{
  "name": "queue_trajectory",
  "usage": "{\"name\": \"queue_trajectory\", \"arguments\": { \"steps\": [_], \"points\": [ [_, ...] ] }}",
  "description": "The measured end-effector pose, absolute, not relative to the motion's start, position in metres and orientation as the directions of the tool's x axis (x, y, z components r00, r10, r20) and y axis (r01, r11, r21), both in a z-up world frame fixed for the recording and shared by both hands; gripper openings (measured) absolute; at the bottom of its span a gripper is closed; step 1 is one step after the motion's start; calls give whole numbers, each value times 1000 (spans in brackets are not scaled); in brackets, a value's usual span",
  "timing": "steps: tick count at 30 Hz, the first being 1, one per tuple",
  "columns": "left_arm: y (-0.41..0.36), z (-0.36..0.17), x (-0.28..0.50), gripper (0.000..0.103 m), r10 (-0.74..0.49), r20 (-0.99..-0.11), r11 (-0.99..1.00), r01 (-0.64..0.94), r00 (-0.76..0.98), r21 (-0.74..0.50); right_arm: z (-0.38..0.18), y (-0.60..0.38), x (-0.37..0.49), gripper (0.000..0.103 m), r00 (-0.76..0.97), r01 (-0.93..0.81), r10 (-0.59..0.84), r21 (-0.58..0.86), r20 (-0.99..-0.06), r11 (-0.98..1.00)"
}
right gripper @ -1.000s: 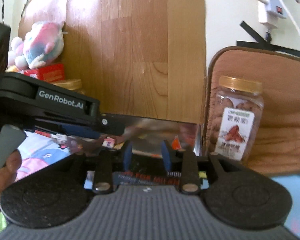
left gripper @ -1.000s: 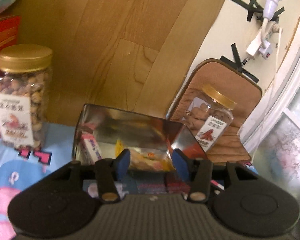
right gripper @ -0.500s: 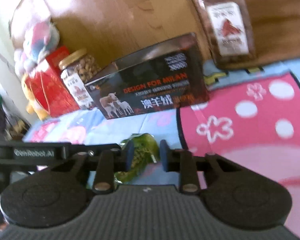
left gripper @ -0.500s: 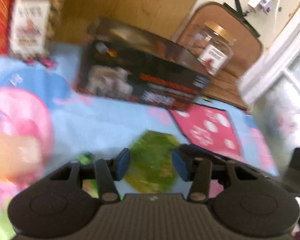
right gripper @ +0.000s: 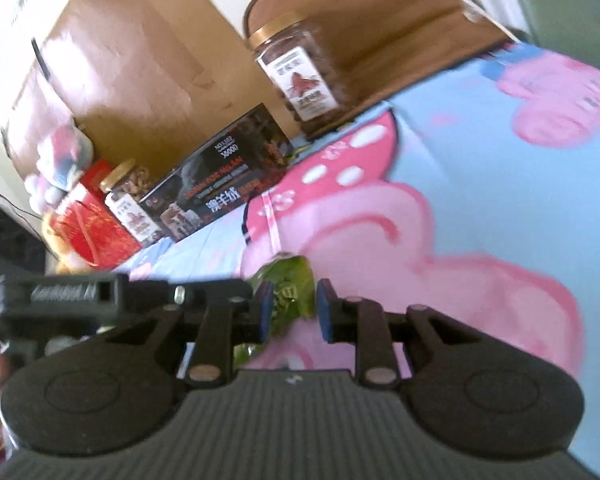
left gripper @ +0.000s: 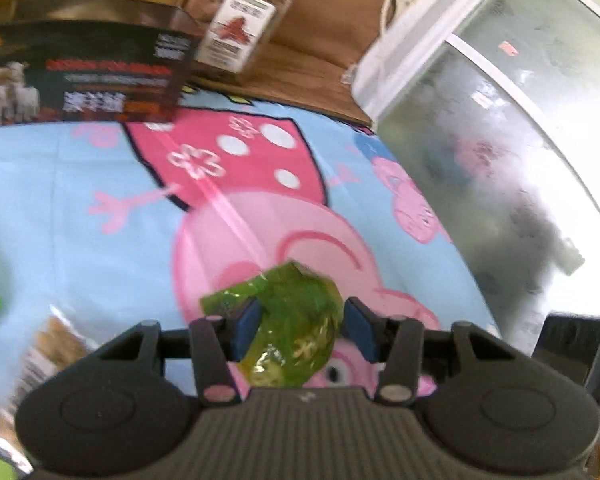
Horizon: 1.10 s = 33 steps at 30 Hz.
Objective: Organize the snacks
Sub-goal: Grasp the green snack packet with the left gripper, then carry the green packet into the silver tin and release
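cartoon-print blue sheet under green snack packet; dark box; two jars

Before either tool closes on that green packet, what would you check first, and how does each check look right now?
1. Green packet sits between the left tool's blue pads: ok.
2. Left tool open wide enough for it: ok, gaps show on both sides.
3. Right tool also straddles the packet: not ok if only one should grab, since both are on the same item.
4. Packet lies flat on the cartoon blanket: cannot tell, the picture is blurred.
5. Dark box has room to receive it: cannot tell, its inside is not visible.
6. Path back to the box is free: ok, only the blanket lies between.
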<state>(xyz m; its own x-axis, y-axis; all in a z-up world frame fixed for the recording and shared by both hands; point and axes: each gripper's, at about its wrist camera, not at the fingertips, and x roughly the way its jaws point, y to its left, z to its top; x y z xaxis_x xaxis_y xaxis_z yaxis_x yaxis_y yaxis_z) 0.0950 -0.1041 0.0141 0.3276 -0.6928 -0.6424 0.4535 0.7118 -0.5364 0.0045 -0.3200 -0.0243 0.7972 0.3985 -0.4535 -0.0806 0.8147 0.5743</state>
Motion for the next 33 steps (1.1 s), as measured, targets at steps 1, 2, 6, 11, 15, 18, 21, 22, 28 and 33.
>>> {"name": "queue_trajectory", "arguments": {
  "steps": [1,2,6,11,15,18,21,22,28,33],
  "points": [
    [-104,13,94,47,-705,-638,699,450,309,-555,-26,-325,-6,28,792,-93,419,591,-443,801],
    [-100,14,93,47,-714,-634,693,435,297,-575,-27,-328,-16,28,784,-117,448,606,-430,787],
    [-80,24,85,48,-724,-604,689,386,333,-613,-23,-327,-39,29,804,-161,427,540,-413,826],
    [-77,28,78,52,-696,-634,717,384,336,-583,-23,-334,-25,37,811,-173,439,558,-388,812],
    [-78,13,82,62,-685,-653,728,349,325,-590,-36,-329,-13,36,798,-160,450,579,-401,800],
    [-80,9,85,62,-713,-626,700,345,314,-625,-41,-322,-8,31,777,-172,504,643,-377,746],
    [-85,8,84,44,-735,-610,678,364,298,-639,-40,-306,-9,22,776,-193,491,591,-397,783],
    [-86,7,85,39,-763,-590,646,368,266,-669,-38,-303,-10,22,781,-197,482,575,-398,794],
    [-85,36,85,39,-790,-533,613,420,302,-670,-19,-305,-2,18,798,-212,500,621,-335,755],
    [-53,59,98,45,-791,-468,608,422,394,-673,-2,-315,19,17,806,-212,542,737,-241,642]
  ]
}}
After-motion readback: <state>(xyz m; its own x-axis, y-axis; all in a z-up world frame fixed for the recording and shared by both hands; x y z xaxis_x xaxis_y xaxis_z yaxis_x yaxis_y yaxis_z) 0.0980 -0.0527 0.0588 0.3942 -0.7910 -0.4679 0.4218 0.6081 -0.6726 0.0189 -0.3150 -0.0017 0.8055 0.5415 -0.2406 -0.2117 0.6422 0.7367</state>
